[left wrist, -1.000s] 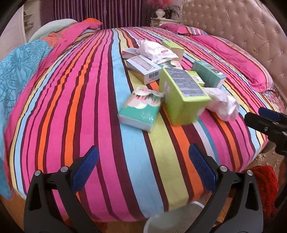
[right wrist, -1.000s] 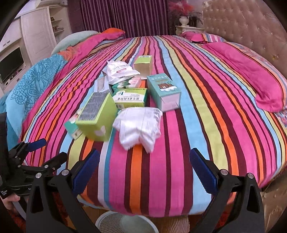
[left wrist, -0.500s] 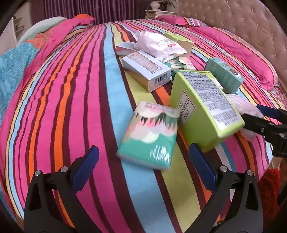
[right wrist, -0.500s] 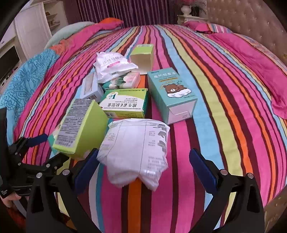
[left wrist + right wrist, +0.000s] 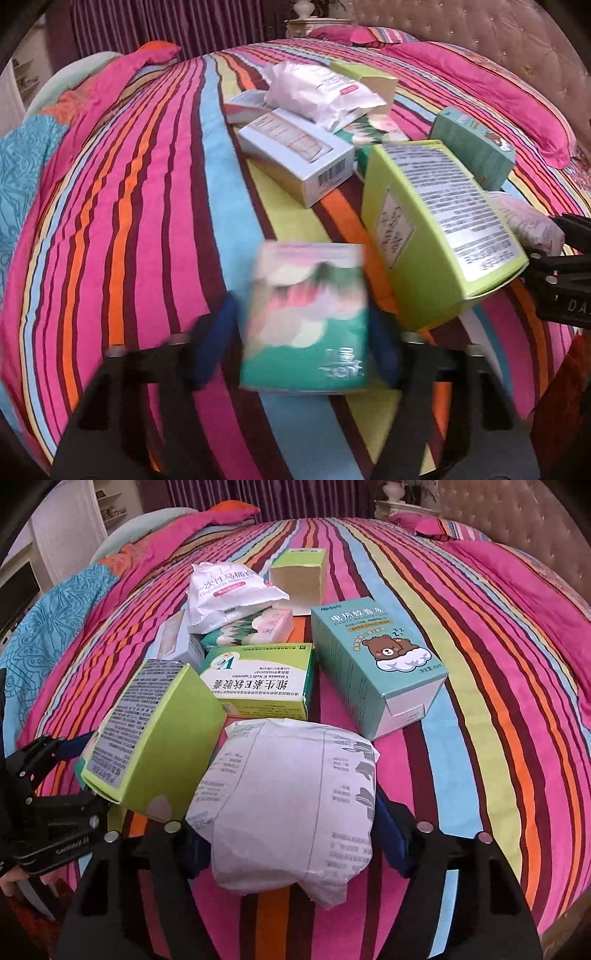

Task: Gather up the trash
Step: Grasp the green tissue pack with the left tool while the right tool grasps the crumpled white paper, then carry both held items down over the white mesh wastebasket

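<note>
A striped bed [image 5: 461,672] carries the trash. Only the right view shows the vitamin box [image 5: 258,681] beside the lime box [image 5: 155,734]. Left gripper [image 5: 301,343] closing on the tissue pack [image 5: 308,325] (blurred); right gripper [image 5: 286,834] closing around the white bag [image 5: 291,805].

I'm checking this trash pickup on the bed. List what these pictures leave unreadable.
- Left wrist view: the green tissue pack between the closing left tongs is motion-blurred; its print is unreadable.
- Right wrist view: the white paper bag hides the inner pads of the closing right tongs.
- Right wrist view: the lime-green box covers most of that tissue pack.
</note>
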A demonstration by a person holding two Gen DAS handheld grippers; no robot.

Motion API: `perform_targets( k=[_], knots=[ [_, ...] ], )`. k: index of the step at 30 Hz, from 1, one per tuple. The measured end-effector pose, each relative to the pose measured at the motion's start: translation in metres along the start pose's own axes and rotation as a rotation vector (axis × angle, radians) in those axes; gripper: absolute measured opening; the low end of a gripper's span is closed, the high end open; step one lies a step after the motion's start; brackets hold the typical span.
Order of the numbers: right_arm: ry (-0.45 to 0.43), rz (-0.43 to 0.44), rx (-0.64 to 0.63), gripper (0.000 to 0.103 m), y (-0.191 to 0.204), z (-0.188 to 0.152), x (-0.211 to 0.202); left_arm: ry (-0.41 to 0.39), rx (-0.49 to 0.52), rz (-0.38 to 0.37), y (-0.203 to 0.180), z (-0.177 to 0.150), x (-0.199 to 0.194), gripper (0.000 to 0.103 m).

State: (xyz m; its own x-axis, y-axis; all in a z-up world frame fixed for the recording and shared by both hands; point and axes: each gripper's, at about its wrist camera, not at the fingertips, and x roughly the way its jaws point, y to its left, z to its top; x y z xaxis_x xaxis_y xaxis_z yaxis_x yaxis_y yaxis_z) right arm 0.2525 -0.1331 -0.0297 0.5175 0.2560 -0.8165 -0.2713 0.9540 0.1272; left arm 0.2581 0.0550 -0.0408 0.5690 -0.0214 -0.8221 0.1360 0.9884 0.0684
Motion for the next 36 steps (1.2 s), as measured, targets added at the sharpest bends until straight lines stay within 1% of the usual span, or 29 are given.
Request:
perform_targets(
  k=[4,10,14,21,26,28,32,36],
  knots=[
    [-0.009,0.020,0.006,0.064,-0.003,-0.002,-0.010,-0.004,-0.012,0.016,-0.002,-0.001,-0.005,0.050],
    [-0.037,0.017,0.018,0.063,-0.009,-0.006,-0.031,-0.021,-0.085,-0.017,0.002,-0.011,-0.022,0.050],
    [-0.047,0.015,0.036,0.064,-0.013,-0.014,-0.044,-0.041,-0.131,-0.035,0.004,-0.021,-0.045,0.050],
    [-0.072,0.021,0.038,0.064,-0.013,-0.032,-0.075,-0.074,-0.127,-0.029,-0.006,-0.040,-0.084,0.050],
    [-0.075,0.040,0.039,0.064,-0.011,-0.049,-0.094,-0.083,-0.133,-0.050,-0.016,-0.064,-0.112,0.050],
    [-0.072,0.045,0.030,0.064,-0.008,-0.059,-0.102,-0.075,-0.131,-0.060,-0.020,-0.073,-0.117,0.050],
    [-0.061,0.049,0.027,0.064,-0.004,-0.081,-0.114,-0.055,-0.111,-0.074,-0.038,-0.103,-0.131,0.050],
    [-0.035,0.070,0.039,0.064,0.002,-0.106,-0.123,-0.026,-0.145,-0.115,-0.046,-0.130,-0.137,0.050]
  ],
)
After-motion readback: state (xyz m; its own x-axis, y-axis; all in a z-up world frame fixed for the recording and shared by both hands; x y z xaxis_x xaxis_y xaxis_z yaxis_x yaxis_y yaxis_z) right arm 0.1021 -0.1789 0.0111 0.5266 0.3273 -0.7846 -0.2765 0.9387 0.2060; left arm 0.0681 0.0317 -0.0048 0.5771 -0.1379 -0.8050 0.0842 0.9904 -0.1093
